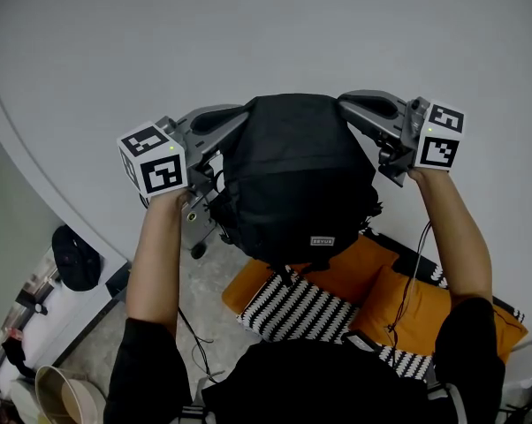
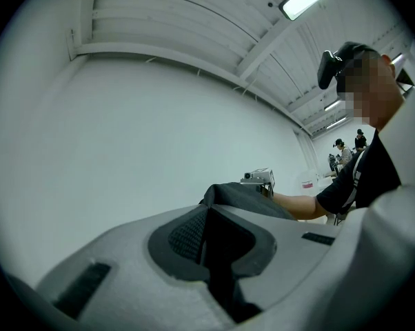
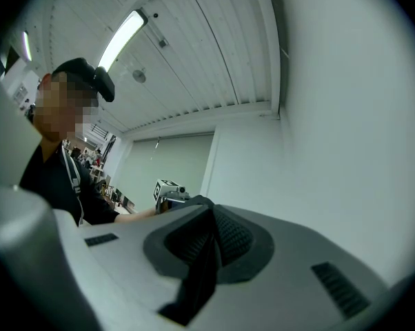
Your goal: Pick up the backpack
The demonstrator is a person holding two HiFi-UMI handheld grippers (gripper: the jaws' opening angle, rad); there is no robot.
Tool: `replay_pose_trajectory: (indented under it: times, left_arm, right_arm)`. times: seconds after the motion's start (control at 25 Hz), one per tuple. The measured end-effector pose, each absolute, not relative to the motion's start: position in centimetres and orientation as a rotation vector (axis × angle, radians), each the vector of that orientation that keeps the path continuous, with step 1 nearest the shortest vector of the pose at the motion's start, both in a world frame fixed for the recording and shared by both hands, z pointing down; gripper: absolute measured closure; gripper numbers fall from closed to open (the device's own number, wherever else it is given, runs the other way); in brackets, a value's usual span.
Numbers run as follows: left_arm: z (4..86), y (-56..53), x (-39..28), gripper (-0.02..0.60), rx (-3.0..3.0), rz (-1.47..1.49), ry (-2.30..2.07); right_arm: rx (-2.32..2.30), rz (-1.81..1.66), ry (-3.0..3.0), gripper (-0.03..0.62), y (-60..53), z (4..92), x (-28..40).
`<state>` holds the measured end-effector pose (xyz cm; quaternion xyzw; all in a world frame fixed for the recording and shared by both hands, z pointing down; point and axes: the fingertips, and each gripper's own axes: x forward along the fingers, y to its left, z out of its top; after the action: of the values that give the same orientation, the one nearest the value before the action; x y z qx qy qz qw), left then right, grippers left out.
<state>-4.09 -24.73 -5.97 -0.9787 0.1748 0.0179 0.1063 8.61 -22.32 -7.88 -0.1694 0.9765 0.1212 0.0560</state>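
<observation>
left gripper [image 1: 224,122] and right gripper [image 1: 361,106] each clamp a fold of the black, bulky backpack [image 1: 292,179], which hangs between them at frame centre.

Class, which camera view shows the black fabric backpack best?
The head view: the whole black fabric backpack hangs between the left gripper and right gripper. Each gripper view shows only a fold of it pinched in the jaws.

The backpack [image 1: 292,175] is black matt woven cloth, softly creased. The left gripper [image 1: 224,120] and right gripper [image 1: 365,104] are smooth matt grey plastic, with dark, finely textured pads [image 2: 187,236]. The cushions [image 1: 425,312] look like orange cloth. The wall [image 1: 248,34] is smooth matt white.
</observation>
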Motion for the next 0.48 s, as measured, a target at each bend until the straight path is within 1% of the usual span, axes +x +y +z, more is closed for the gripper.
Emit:
replay_pose_trajectory:
  times: [0.48]
  left_arm:
    - [-6.22,-24.51,-4.15,0.549,-2.870,0.060,0.531]
  right_arm:
    - [-0.480,0.350,2.955,0.557,-22.28,-7.81,8.65]
